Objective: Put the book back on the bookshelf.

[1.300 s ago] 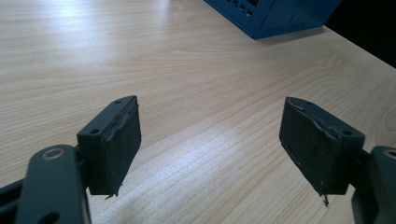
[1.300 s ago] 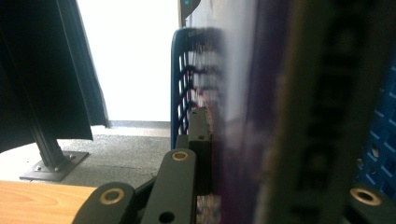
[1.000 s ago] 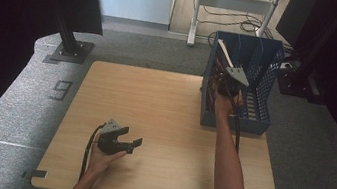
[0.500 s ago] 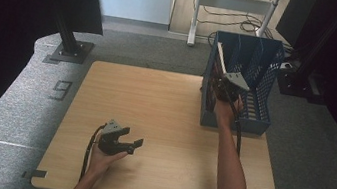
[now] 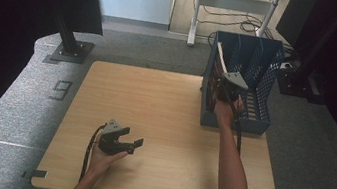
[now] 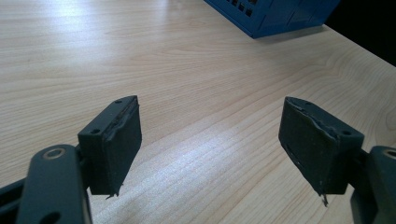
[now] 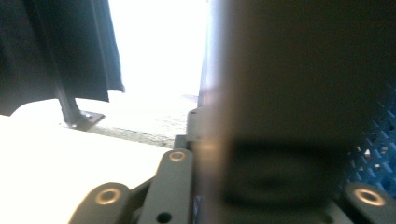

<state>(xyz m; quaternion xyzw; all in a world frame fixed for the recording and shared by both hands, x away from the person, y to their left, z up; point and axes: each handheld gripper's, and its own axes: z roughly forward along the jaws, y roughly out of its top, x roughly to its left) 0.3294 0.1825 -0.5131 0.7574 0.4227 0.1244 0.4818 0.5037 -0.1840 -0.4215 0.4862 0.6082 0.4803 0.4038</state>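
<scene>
Right now the person is working at the blue basket (image 5: pixel 255 112), which is standing at the right edge of the worktop (image 5: pixel 163 114), in the upper right part of the high view. The right tongs (image 5: pixel 221 84) are reaching into the basket at its left wall, and they are pinching a thin flat board (image 5: pixel 220 62) that is leaning upright there. In the right gripper view this board (image 7: pixel 289 93) is standing very close to the camera, blurred, between the jaws, so the grip is looking firm to me. What kind of board it is, I cannot tell.

The left tongs (image 5: pixel 134 145) are resting low over the bare wood in the lower left of the high view, well apart from the basket. In the left gripper view the two pads (image 6: pixel 116 144) are standing spread, with nothing between them.

As I judge it, the work is only at the beginning: the board is gripped, but it is not yet out of the basket. Lifting it out and placing it on the worktop is probably what is left.
</scene>
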